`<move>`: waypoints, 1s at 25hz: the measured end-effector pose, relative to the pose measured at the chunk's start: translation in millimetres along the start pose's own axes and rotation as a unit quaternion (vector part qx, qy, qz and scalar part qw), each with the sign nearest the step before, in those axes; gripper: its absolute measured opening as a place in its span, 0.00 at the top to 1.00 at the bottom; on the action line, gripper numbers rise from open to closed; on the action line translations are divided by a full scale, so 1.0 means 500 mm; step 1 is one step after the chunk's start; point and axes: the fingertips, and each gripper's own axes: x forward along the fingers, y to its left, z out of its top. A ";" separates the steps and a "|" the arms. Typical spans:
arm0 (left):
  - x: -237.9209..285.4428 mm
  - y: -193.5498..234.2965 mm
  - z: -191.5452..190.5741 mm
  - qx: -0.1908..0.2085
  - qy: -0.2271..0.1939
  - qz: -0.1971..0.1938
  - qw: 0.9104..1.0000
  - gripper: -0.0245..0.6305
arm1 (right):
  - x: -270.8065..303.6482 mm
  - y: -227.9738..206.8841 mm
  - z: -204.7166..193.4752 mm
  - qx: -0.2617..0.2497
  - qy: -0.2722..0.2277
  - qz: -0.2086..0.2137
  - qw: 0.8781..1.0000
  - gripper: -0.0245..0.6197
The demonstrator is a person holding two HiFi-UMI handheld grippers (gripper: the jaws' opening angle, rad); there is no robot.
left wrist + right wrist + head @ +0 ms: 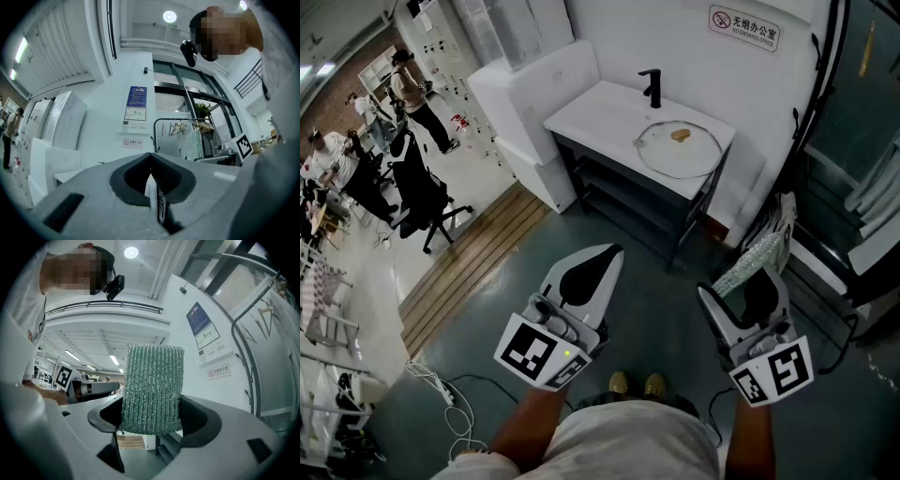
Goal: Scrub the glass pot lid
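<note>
The glass pot lid (pixel 678 148) lies flat on the white sink counter (pixel 591 111), its brown knob (pixel 681 135) near its middle, beside a black faucet (pixel 652 88). Both grippers hang over the floor, well short of the counter. My left gripper (pixel 607 257) is shut with nothing between its jaws; in the left gripper view the left gripper (pixel 151 161) shows its pads pressed together. My right gripper (pixel 748 286) is shut on a green glittery scrubbing pad (pixel 757 255). The scrubbing pad (pixel 152 387) stands upright out of the right gripper (pixel 151 420) in the right gripper view.
A white boxed appliance (pixel 536 89) stands left of the counter, which has dark open shelves (pixel 628 202) beneath. A clothes rack (pixel 825 122) is at the right. An office chair (pixel 417 192), people at desks and floor cables (pixel 441 394) lie to the left.
</note>
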 end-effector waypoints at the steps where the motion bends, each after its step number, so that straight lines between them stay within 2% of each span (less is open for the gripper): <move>1: 0.000 0.001 -0.001 0.000 0.000 0.000 1.000 0.94 | 0.001 0.000 0.000 0.000 0.000 0.000 1.000 0.42; 14: -0.011 0.038 -0.007 -0.010 -0.002 0.001 1.000 0.94 | 0.027 0.009 0.001 0.009 -0.005 -0.006 1.000 0.42; 25: -0.027 0.120 -0.017 -0.017 -0.008 -0.008 1.000 0.94 | 0.085 0.031 -0.024 0.013 0.010 -0.021 1.000 0.42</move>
